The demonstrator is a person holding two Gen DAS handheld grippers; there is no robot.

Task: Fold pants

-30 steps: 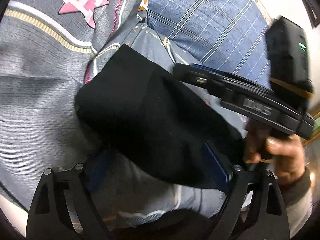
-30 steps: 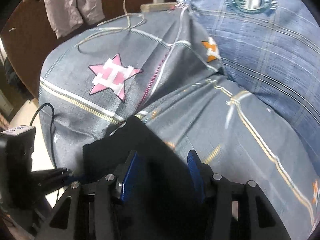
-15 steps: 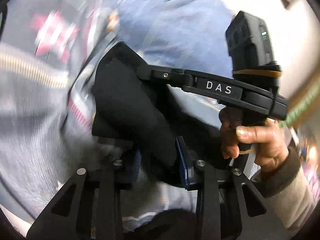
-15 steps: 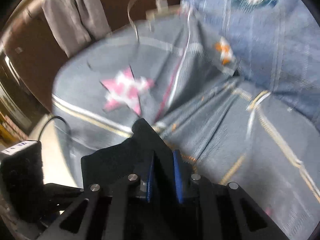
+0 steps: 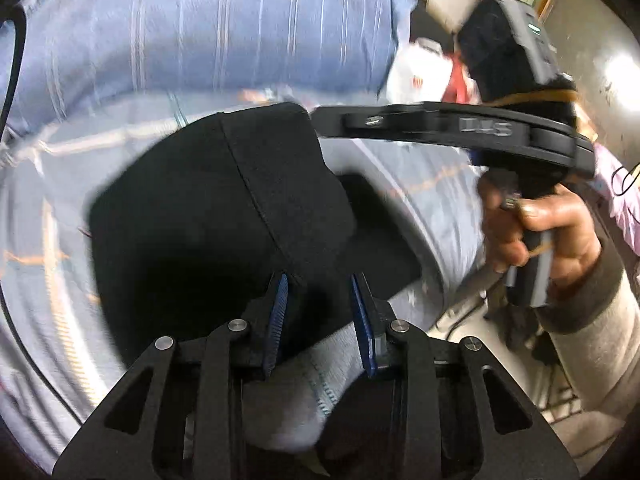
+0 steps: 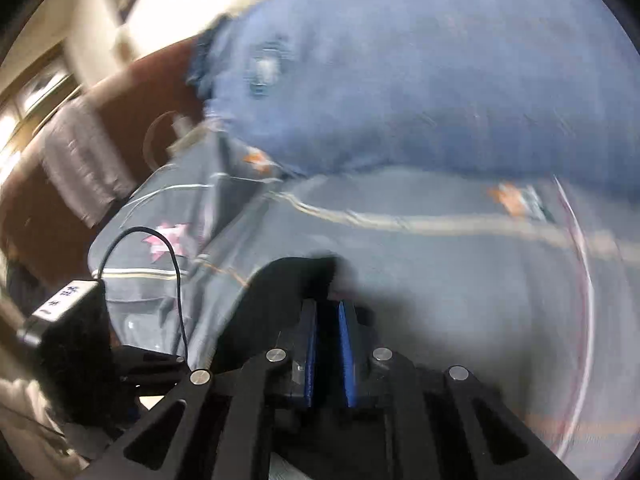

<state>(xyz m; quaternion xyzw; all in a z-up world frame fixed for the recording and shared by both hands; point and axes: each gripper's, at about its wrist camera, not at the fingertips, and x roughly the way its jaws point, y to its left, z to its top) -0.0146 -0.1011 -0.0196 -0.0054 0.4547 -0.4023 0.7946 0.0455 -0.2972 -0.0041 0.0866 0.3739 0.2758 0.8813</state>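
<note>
Black pants (image 5: 208,216), grey bedsheet (image 6: 440,280) with pink stars and pale stripes, blue checked pillow (image 5: 224,28), blue pads (image 5: 362,320) on black tongs.

Blue pillow (image 6: 420,80) motion-blurred

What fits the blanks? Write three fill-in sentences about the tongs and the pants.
The left tongs and the right tongs both clamp the ____ pants.
The bedsheet under them carries a pink ____.
The large pillow behind the sheet is ____.
Missing words: black; star; blue.
</note>
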